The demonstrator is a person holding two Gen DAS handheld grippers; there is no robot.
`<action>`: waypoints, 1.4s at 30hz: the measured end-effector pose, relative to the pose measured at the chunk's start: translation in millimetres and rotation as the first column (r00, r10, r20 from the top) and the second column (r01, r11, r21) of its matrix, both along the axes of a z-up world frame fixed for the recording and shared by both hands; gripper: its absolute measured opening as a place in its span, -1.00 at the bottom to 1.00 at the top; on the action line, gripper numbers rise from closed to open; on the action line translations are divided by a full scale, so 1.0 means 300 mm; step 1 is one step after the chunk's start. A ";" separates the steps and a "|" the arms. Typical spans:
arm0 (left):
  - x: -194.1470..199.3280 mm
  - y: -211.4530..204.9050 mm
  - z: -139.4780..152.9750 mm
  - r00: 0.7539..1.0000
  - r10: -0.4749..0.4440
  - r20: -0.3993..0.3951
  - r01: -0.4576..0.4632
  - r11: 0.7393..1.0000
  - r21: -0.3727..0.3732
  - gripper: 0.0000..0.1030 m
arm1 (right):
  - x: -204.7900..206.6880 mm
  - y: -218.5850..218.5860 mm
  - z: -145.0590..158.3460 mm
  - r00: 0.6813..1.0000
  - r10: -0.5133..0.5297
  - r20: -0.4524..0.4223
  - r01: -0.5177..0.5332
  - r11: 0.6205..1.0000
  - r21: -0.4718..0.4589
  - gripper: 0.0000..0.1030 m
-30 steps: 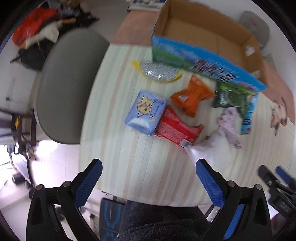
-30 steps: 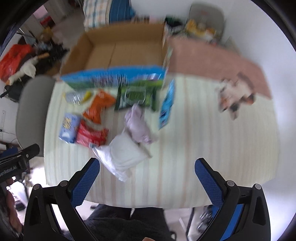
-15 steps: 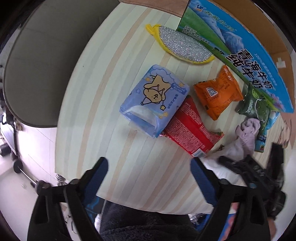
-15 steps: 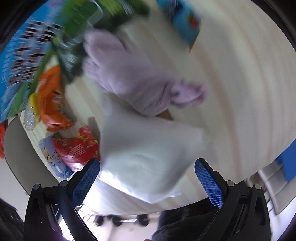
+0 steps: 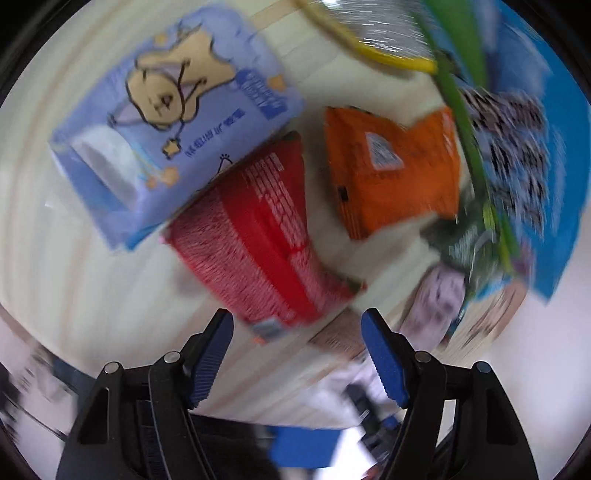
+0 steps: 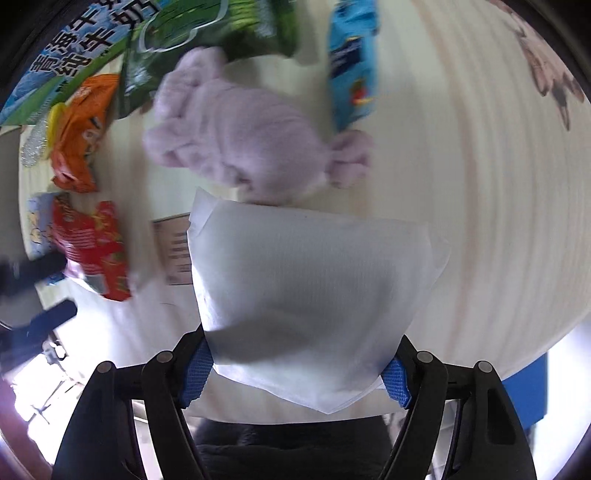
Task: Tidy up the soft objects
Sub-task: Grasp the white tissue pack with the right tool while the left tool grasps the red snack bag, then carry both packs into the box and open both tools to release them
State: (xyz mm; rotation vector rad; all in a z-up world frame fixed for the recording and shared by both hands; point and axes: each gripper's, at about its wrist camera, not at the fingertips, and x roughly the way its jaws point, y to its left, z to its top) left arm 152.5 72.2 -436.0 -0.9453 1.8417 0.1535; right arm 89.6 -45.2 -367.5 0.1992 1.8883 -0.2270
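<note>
In the left wrist view my left gripper (image 5: pixel 297 325) is open, its blue pads just short of the near end of a red snack pack (image 5: pixel 255 236). A blue tissue pack (image 5: pixel 166 114) lies left of it and an orange pouch (image 5: pixel 395 166) to the right. In the right wrist view my right gripper (image 6: pixel 295 365) is open, with a white soft packet (image 6: pixel 310 295) lying between its pads. A lilac plush cloth (image 6: pixel 243 133) lies just beyond the packet. The red pack (image 6: pixel 92 247) shows at the left.
A blue and green carton wall (image 5: pixel 517 122) stands at the right behind a green bag (image 6: pixel 207 33). A silver and yellow scrubber (image 5: pixel 380 40) lies at the top. A blue sachet (image 6: pixel 352 66) lies by the lilac cloth. The striped table (image 6: pixel 480 184) extends right.
Both grippers have dropped close to the table. The left one closed in on the red pack and narrowed. The right one came around the white packet.
</note>
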 end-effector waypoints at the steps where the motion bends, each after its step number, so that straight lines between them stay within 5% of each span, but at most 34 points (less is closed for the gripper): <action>1: 0.000 0.002 -0.017 1.000 0.019 -0.010 -0.019 1.000 0.007 0.35 | -0.006 -0.010 -0.005 1.000 -0.011 0.000 0.011 1.000 0.010 0.51; 5: -0.006 -0.008 -0.021 1.000 -0.020 0.017 0.019 0.998 0.059 0.22 | -0.009 -0.041 -0.050 1.000 -0.003 -0.005 0.003 0.999 0.036 0.51; 8: -0.024 -0.051 0.028 0.981 -0.187 0.047 0.178 0.972 0.153 0.13 | -0.011 -0.060 -0.060 0.998 0.062 -0.030 -0.060 0.997 0.043 0.50; 10: -0.062 -0.098 0.062 0.920 -0.391 0.034 0.370 0.893 0.258 0.13 | 0.003 -0.044 -0.077 0.991 0.119 -0.055 -0.118 0.993 0.029 0.50; 12: -0.127 -0.138 0.085 0.828 -0.561 0.010 0.524 0.779 0.343 0.13 | -0.014 -0.045 -0.088 0.981 0.177 -0.080 -0.176 0.984 0.020 0.50; 14: -0.169 -0.152 0.095 0.780 -0.626 -0.004 0.584 0.726 0.364 0.17 | -0.033 -0.047 -0.099 0.975 0.208 -0.080 -0.207 0.978 0.021 0.50; 15: -0.182 -0.150 0.101 0.772 -0.635 -0.005 0.593 0.719 0.363 0.17 | -0.042 -0.050 -0.106 0.972 0.218 -0.081 -0.217 0.976 0.023 0.51; 17: -0.202 -0.141 0.109 0.774 -0.633 -0.004 0.595 0.725 0.348 0.16 | -0.052 -0.051 -0.119 0.975 0.208 -0.072 -0.207 0.978 0.026 0.56; 20: -0.242 -0.080 0.161 0.829 -0.557 0.057 0.530 0.813 0.240 0.16 | -0.054 -0.084 -0.095 0.986 0.162 -0.049 -0.160 0.986 0.042 0.60; 23: -0.295 0.012 0.234 0.869 -0.484 0.108 0.458 0.867 0.197 0.18 | -0.068 -0.109 -0.097 0.992 0.120 -0.039 -0.117 0.991 0.062 0.64; 30: -0.253 0.141 0.206 0.954 -0.288 0.078 0.270 0.944 0.188 0.18 | -0.081 -0.161 -0.121 0.998 0.051 -0.033 -0.048 0.996 0.078 0.72; 34: -0.203 0.135 0.122 0.963 -0.271 0.012 0.259 0.933 0.250 0.17 | -0.028 -0.226 -0.121 0.999 0.005 -0.046 -0.002 0.997 0.074 0.72; 35: -0.205 0.134 0.114 0.961 -0.277 0.006 0.266 0.926 0.268 0.02 | -0.020 -0.245 -0.115 0.999 -0.006 -0.046 0.009 0.997 0.074 0.72; 38: -0.223 0.092 0.115 0.942 -0.336 0.023 0.310 0.892 0.328 -0.15 | 0.003 -0.299 -0.086 0.999 -0.023 -0.037 0.025 0.997 0.066 0.62; 42: -0.288 0.044 0.201 0.891 -0.453 0.042 0.395 0.815 0.424 -0.21 | -0.013 -0.321 -0.052 1.000 0.007 -0.004 -0.007 0.998 0.065 0.45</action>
